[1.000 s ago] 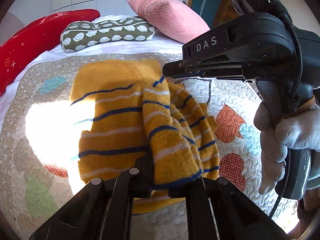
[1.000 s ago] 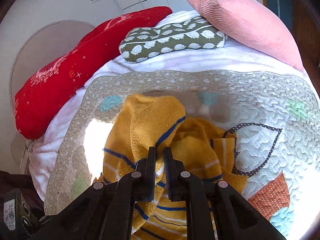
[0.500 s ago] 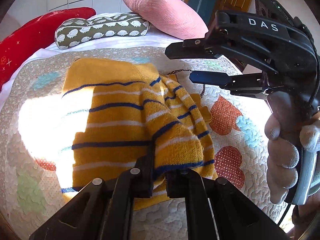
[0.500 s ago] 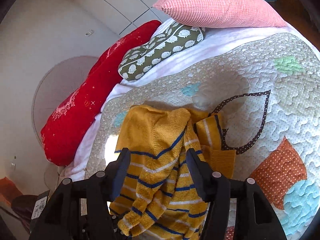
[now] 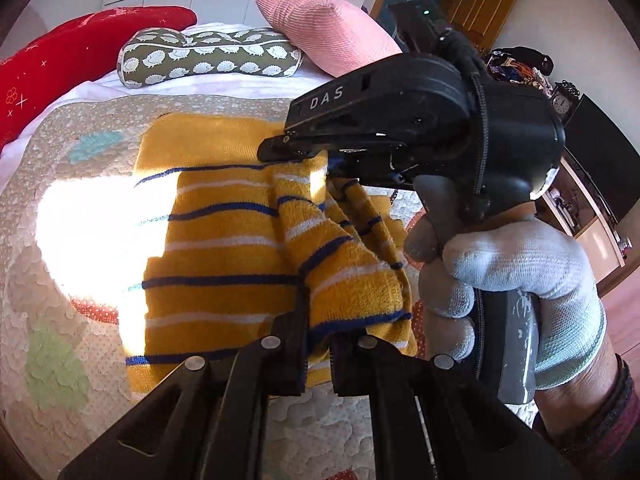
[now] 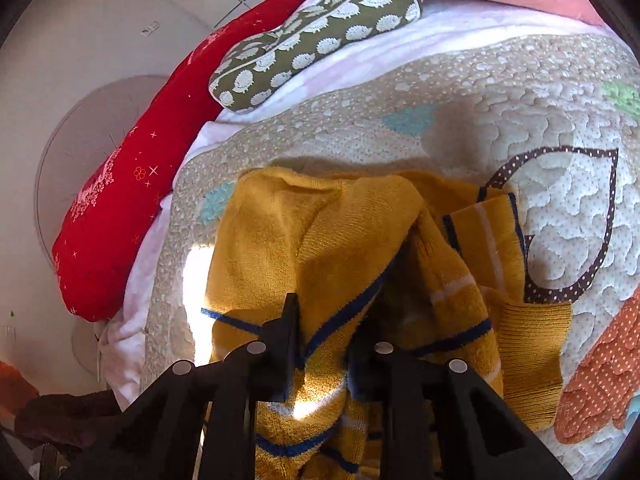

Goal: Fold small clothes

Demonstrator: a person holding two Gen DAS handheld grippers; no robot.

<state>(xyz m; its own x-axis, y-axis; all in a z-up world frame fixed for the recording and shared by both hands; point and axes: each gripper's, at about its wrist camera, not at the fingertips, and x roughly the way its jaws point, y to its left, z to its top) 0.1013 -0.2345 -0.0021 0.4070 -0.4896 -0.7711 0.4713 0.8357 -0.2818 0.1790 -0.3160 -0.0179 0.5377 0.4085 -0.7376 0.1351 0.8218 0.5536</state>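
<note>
Pinching a raised fold of the yellow striped garment (image 5: 224, 256) in the left gripper (image 5: 318, 344), jaws narrow on the cloth. Nipping another fold farther ahead with the right gripper (image 6: 320, 344), jaws nearly together around fabric. Lifting one side, likely to carry it over the flat part spread ahead on the quilt (image 5: 52, 320). Pillows (image 5: 208, 58) lying beyond, well apart.

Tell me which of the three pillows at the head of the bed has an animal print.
The olive green pillow, covered in white hedgehogs, lying between the other two. The red pillow has only small sparkles and the pink pillow is plain ribbed fabric.
</note>
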